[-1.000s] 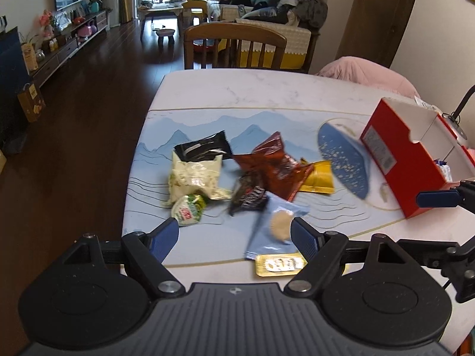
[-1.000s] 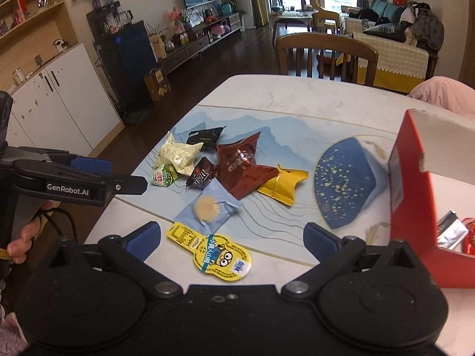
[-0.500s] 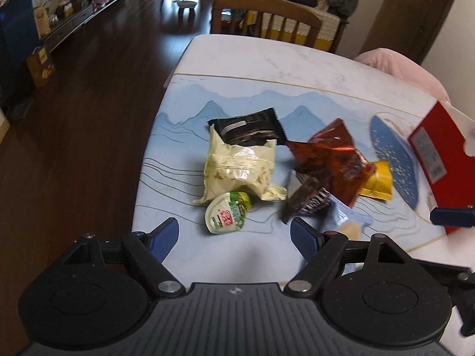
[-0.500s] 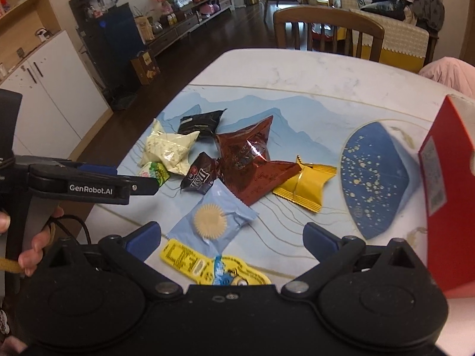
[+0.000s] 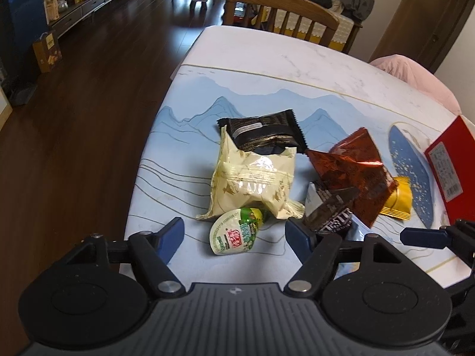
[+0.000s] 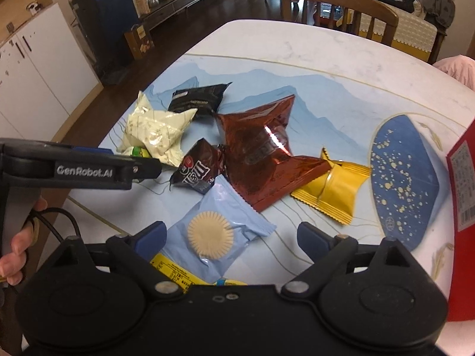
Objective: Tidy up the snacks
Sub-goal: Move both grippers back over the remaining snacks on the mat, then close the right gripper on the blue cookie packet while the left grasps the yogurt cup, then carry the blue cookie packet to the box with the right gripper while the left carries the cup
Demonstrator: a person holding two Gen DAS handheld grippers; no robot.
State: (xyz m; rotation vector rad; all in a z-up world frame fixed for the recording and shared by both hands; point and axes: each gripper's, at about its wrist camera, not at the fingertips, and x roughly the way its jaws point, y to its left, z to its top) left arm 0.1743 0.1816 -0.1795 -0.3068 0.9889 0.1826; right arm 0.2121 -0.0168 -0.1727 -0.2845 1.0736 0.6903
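Snacks lie in a heap on the blue-patterned table mat. In the left wrist view a small green-and-white jelly cup lies between the fingers of my left gripper; its jaws are closing and the pads stand clear of the cup. Behind the cup are a cream packet and a black packet. In the right wrist view a light blue biscuit packet lies between the fingers of my right gripper, whose jaws are also closing without pressing on it. A yellow cartoon packet peeks out underneath.
A red-brown foil bag, a dark chocolate packet and a yellow packet fill the middle. A red box stands at the right edge. A wooden chair is at the far side. A hand holds the left gripper's handle.
Both grippers have sunk toward the table and closed in on the snacks. The left one now frames the jelly cup, the right one the blue packet. Both pairs of jaws have narrowed.
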